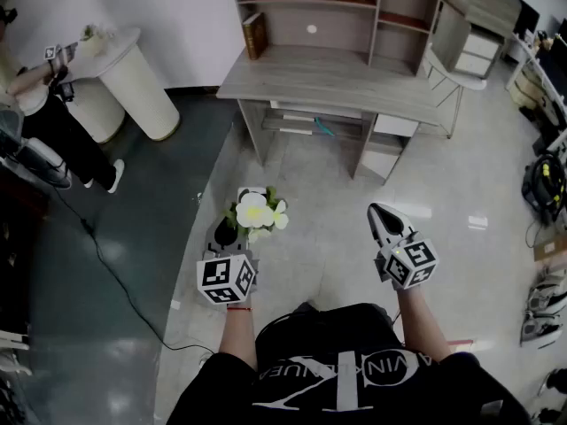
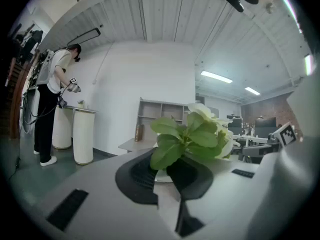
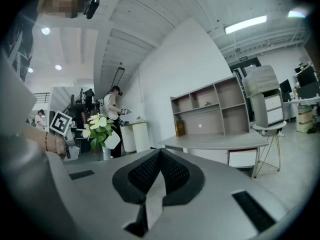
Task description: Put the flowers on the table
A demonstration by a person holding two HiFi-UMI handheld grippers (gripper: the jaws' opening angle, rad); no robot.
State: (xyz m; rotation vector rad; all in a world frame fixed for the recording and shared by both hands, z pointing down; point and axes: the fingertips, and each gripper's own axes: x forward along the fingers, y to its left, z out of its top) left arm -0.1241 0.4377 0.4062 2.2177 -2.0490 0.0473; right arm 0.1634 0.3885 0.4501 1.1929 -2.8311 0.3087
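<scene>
Left gripper [image 1: 229, 234] clamped on small white pot of flowers [image 1: 256, 212]; white blooms and green leaves rise above jaws. Flowers held over pale floor [image 1: 319, 237], close before person's torso, well apart from grey table [image 1: 337, 82] ahead. Right gripper [image 1: 387, 223] beside left one, jaws pressed together, nothing between. Shelf unit [image 1: 341, 7] on table's back edge, brown book [image 1: 254, 34] standing at its left end. Second person [image 1: 35, 122] at white pedestal [image 1: 133, 78], far left
</scene>
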